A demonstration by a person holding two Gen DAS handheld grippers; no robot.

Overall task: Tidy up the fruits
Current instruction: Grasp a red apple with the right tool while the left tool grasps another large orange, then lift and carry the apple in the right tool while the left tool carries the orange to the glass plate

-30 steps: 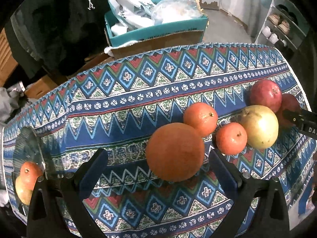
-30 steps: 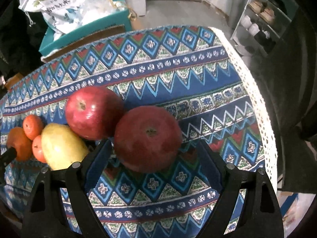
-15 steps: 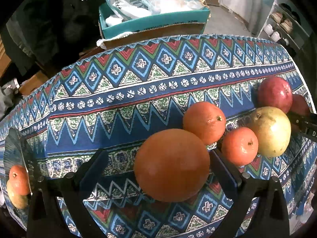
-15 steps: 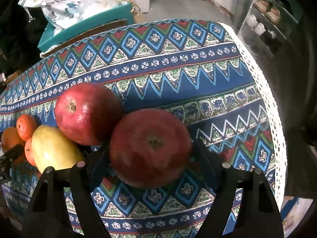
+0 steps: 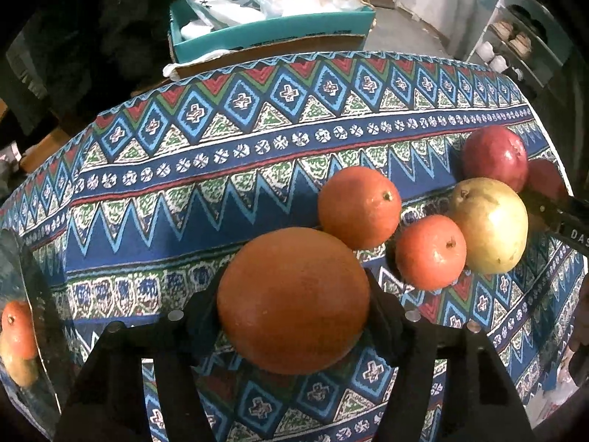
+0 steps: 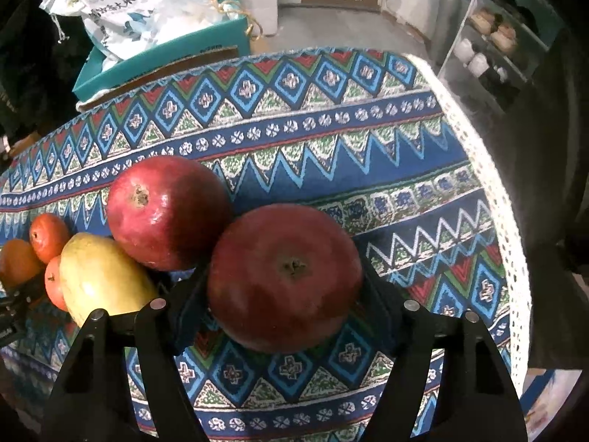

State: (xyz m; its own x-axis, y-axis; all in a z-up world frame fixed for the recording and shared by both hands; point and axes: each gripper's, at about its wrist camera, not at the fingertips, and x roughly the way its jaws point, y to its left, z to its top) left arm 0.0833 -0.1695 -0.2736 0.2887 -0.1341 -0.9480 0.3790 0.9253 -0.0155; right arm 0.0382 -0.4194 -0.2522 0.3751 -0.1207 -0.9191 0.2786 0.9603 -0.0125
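A large orange (image 5: 292, 300) rests on the patterned tablecloth (image 5: 221, 140). My left gripper (image 5: 292, 304) is closing on it, both pads against its sides. Beside it lie another orange (image 5: 359, 208), a small tangerine (image 5: 430, 252), a yellow-green fruit (image 5: 489, 224) and a dark red fruit (image 5: 493, 158). In the right wrist view my right gripper (image 6: 285, 289) is closing on a red apple (image 6: 285, 276), its pads touching both flanks. The dark red fruit (image 6: 167, 211) touches the apple's left side, and the yellow-green fruit (image 6: 103, 276) lies below it.
Behind the table stands a teal box (image 5: 272, 25) full of plastic bags. A shelf with shoes (image 6: 493, 33) stands at the right. The cloth's white lace edge (image 6: 493, 199) marks the table's right side. Bare cloth stretches left of the oranges.
Both pairs of jaws have narrowed from wide apart until they touch their fruit. The left gripper has sunk closer to the large orange, which now looks bigger.
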